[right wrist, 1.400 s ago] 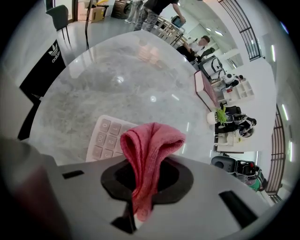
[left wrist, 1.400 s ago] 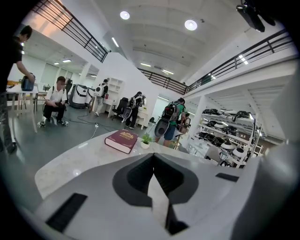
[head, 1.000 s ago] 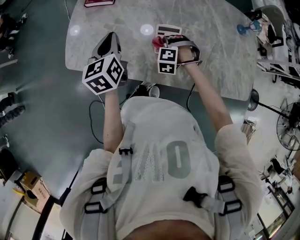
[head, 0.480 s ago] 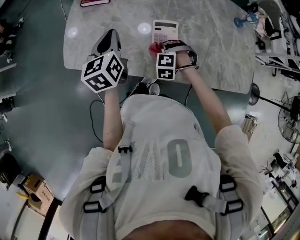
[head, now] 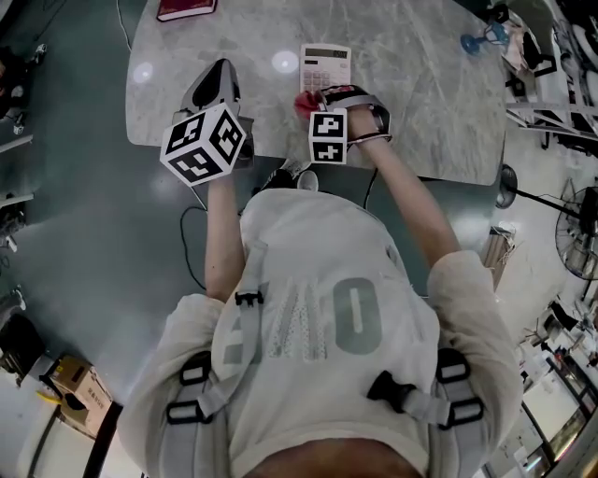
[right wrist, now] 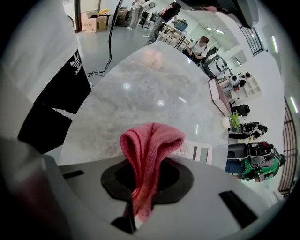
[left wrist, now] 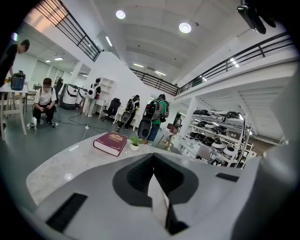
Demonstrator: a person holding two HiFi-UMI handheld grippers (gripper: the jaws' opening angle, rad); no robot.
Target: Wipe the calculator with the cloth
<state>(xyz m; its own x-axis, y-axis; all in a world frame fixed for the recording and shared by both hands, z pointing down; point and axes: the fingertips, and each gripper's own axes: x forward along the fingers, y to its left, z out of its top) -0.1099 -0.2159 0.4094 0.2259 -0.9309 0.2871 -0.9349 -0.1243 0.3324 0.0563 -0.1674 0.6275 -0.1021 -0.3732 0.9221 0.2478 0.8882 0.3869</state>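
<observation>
A white calculator (head: 326,65) lies flat on the grey marble table (head: 420,103). My right gripper (head: 314,101) is shut on a red cloth (head: 306,101) and points steeply down just in front of the calculator's near edge. In the right gripper view the cloth (right wrist: 149,154) bulges in a fold out of the closed jaws of the right gripper (right wrist: 140,197) and hides part of the calculator (right wrist: 196,153) behind it. My left gripper (head: 219,75) hovers to the left over the table edge. Nothing is held in the left gripper (left wrist: 154,185), whose jaws are shut.
A dark red book (head: 185,8) lies at the table's far left, with a small potted plant (left wrist: 135,142) beside the book (left wrist: 110,142). A blue object (head: 478,42) stands at the far right. Racks of equipment (head: 551,84) crowd the right side.
My right gripper has drawn back toward the near table edge with the cloth, uncovering the whole calculator. The left gripper has stayed where it was.
</observation>
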